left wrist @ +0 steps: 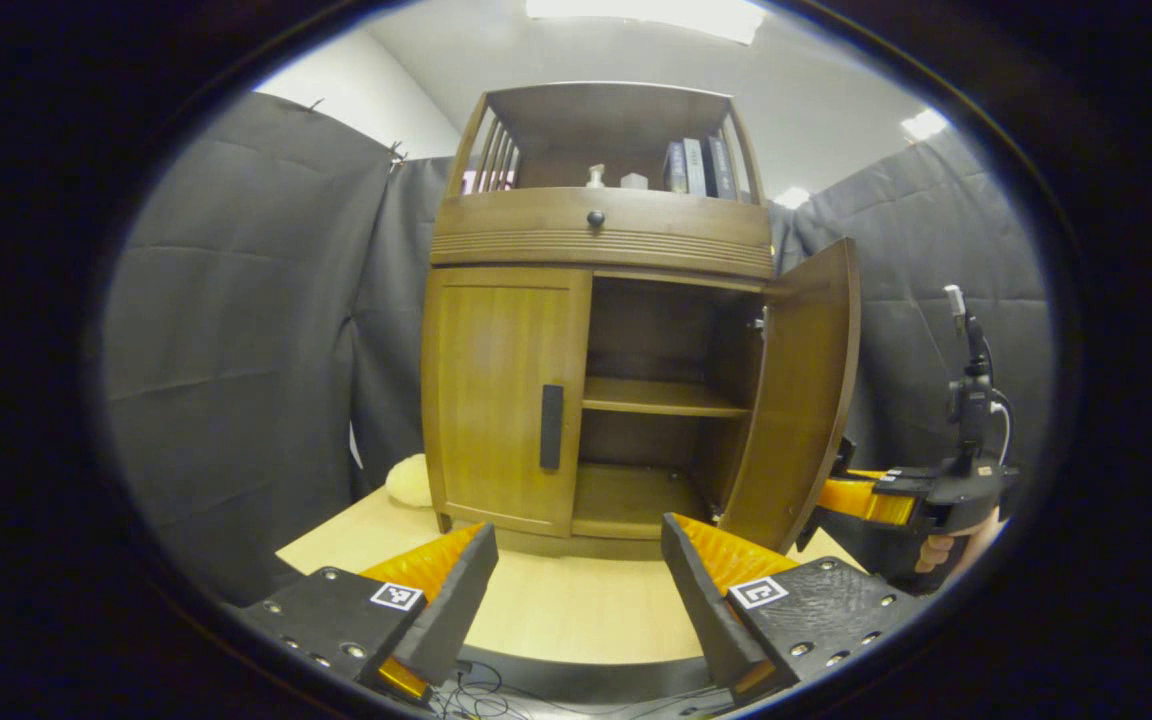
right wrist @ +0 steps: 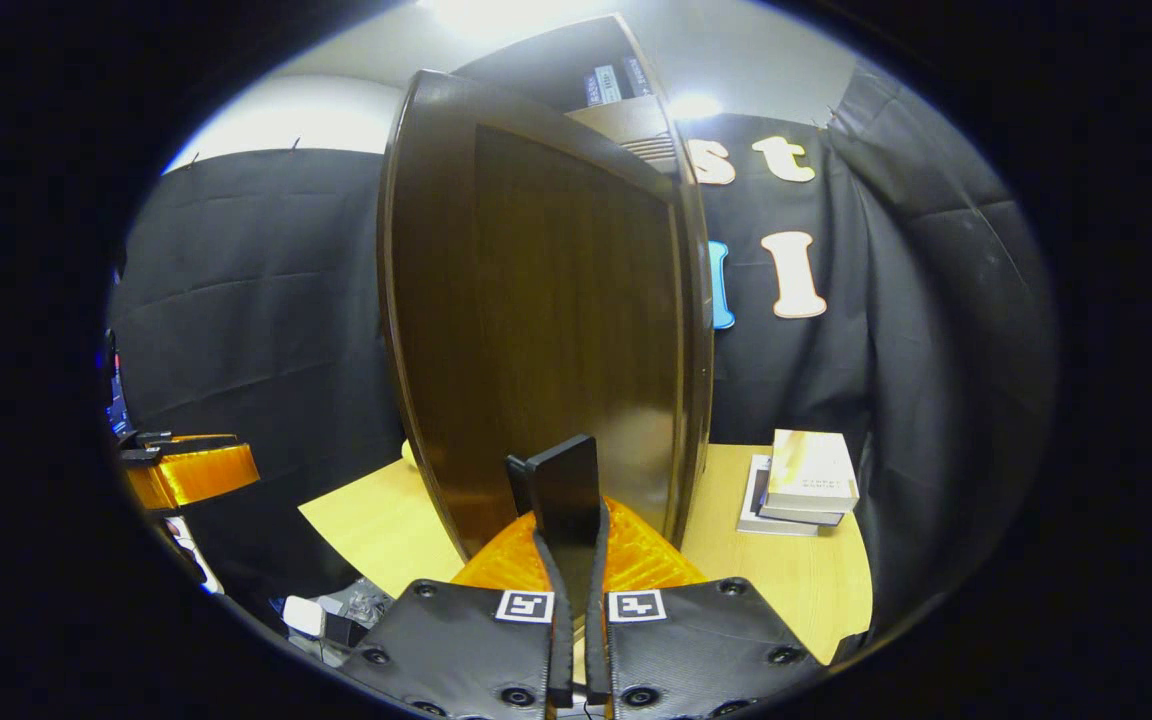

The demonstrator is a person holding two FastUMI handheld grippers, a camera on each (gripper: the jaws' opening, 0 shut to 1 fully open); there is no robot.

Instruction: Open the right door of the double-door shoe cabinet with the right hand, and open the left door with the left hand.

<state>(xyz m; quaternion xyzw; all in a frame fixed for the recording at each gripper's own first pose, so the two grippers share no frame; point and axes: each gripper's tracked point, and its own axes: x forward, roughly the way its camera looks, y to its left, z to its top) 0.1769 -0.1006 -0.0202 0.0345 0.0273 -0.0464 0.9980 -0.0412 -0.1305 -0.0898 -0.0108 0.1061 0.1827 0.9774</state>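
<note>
The wooden shoe cabinet [left wrist: 601, 240] stands on a light table. Its left door [left wrist: 501, 390] is closed, with a black vertical handle [left wrist: 551, 427]. Its right door [left wrist: 801, 390] is swung wide, baring two shelves inside. My left gripper [left wrist: 578, 545] is open, low in front of the cabinet and apart from it. In the left gripper view, the right gripper [left wrist: 881, 500] sits behind the open door's edge, held by a hand [left wrist: 946, 550]. In the right gripper view, the right door [right wrist: 546, 330] looms close and my right gripper [right wrist: 571, 545] is shut on its black handle [right wrist: 566, 485].
A stack of books [right wrist: 801, 480] lies on the table [right wrist: 376, 530] right of the open door. A cream-coloured object [left wrist: 408, 480] rests by the cabinet's left foot. Books and small bottles stand on the cabinet's top shelf [left wrist: 636, 175]. Black cloth walls surround the booth.
</note>
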